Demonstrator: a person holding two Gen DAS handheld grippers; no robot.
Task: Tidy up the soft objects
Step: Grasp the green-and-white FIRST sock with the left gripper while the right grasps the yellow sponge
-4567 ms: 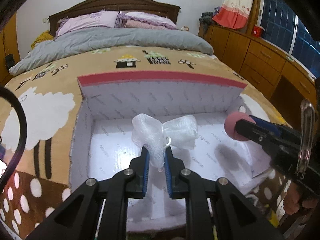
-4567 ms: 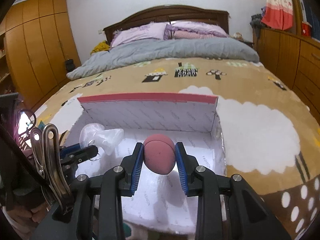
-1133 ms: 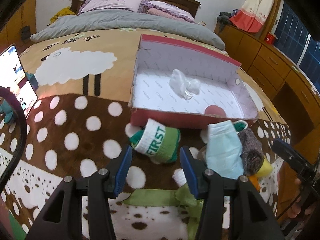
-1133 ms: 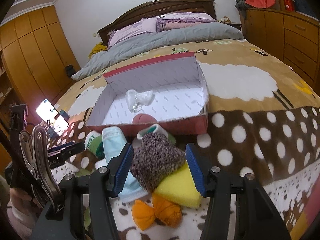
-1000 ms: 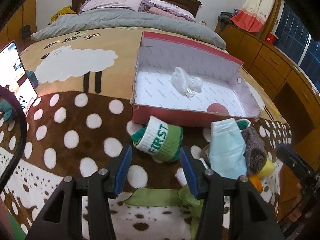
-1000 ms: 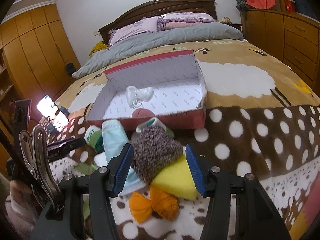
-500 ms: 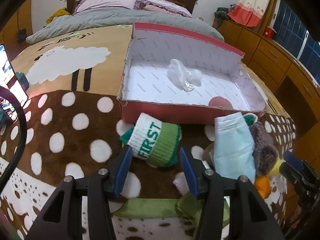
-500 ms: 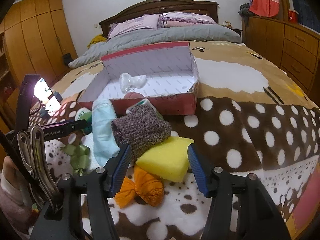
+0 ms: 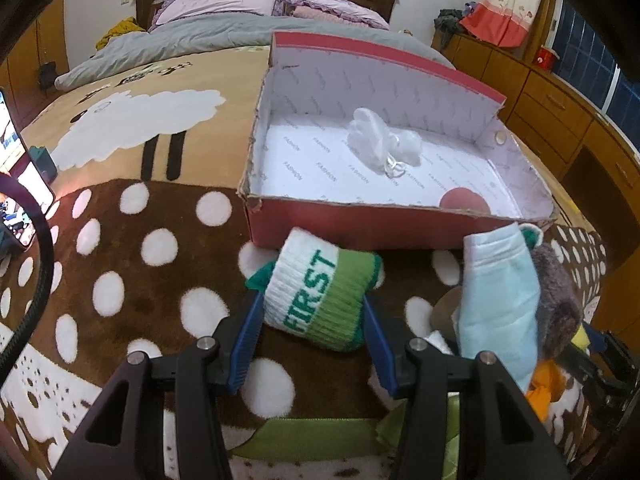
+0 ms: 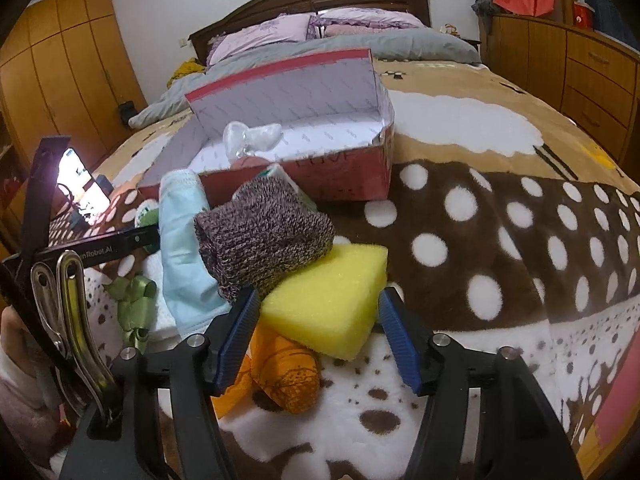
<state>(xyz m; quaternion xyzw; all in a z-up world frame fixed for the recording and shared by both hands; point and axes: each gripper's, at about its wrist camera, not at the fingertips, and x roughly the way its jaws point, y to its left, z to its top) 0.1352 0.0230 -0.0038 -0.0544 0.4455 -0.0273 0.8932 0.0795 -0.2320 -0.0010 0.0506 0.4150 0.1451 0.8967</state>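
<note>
A red shoebox [image 9: 360, 228] [image 10: 348, 172] with a white lining lies open on the bed. It holds a white mesh bow [image 9: 382, 146] [image 10: 252, 138] and a pink ball [image 9: 464, 202]. My left gripper [image 9: 312, 320] is open, its fingers on either side of a white-and-green "FIRST" sock roll [image 9: 320, 300]. My right gripper [image 10: 316, 320] is open around a yellow sponge [image 10: 332, 300]. A speckled grey-purple sock [image 10: 264, 236] [image 9: 556, 300] lies on the sponge. A light blue cloth [image 9: 496, 312] [image 10: 180, 248] lies beside it.
An orange cloth [image 10: 284, 372] and a green ribbon [image 10: 134, 304] [image 9: 320, 436] lie on the spotted blanket [image 10: 500, 240]. A lit phone [image 10: 82, 184] stands at the left. Wooden drawers [image 9: 560, 92] line the right wall. Pillows [image 10: 272, 34] lie at the headboard.
Both grippers released the bow and ball into the box, drew back, and have come down over the pile. The left now brackets the sock roll, the right the sponge.
</note>
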